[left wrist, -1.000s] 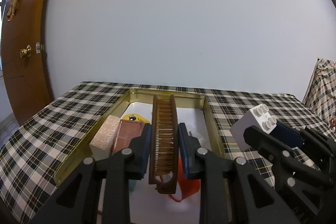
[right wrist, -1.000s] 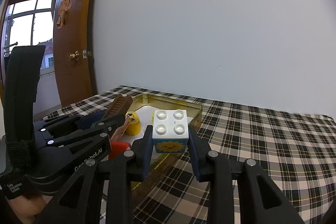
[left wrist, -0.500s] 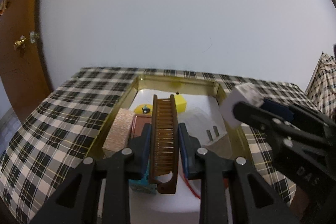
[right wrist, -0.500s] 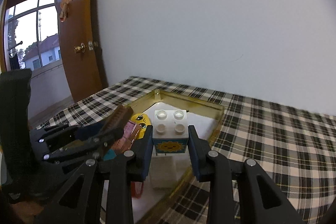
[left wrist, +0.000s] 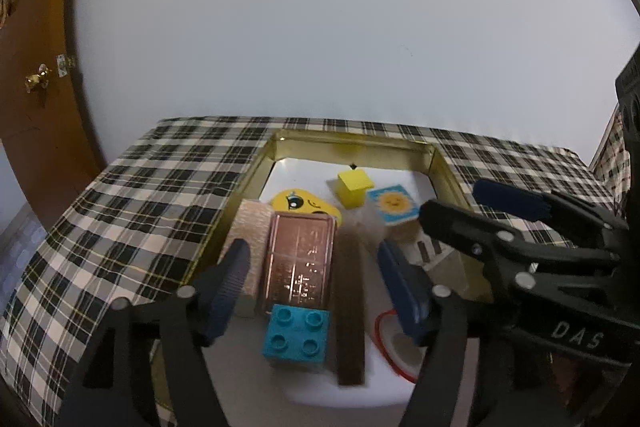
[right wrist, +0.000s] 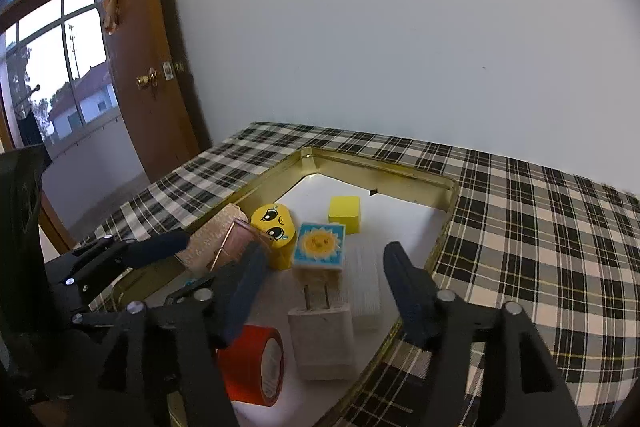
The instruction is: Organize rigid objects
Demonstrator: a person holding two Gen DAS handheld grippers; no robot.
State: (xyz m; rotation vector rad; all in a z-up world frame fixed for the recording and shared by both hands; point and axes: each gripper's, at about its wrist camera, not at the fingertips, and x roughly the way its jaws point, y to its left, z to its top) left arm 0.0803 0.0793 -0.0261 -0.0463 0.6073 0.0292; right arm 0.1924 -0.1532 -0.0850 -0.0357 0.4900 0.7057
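Observation:
A gold tin tray (left wrist: pixel 352 146) (right wrist: pixel 384 173) lies on the plaid table. In it are a brown comb (left wrist: pixel 351 301), a teal brick (left wrist: pixel 297 332), a copper case (left wrist: pixel 298 262), a yellow emoji toy (right wrist: pixel 275 221), a yellow cube (right wrist: pixel 344 214) and a sun-print white brick (right wrist: pixel 319 246) (left wrist: pixel 393 203). My left gripper (left wrist: pixel 316 291) is open above the comb. My right gripper (right wrist: pixel 326 293) is open around a white charger plug (right wrist: pixel 322 337), with the sun brick just ahead.
A red tape roll (right wrist: pixel 254 363) lies at the tray's near end. A pink sponge block (left wrist: pixel 248 227) lies along the tray's left wall. A clear ridged piece (right wrist: pixel 365 283) lies by the right wall. A wooden door (right wrist: pixel 144 67) stands at left.
Both grippers have opened. The comb has dropped from the left gripper into the tray, and the sun brick has dropped from the right gripper into the tray. Both grippers moved forward over the tray.

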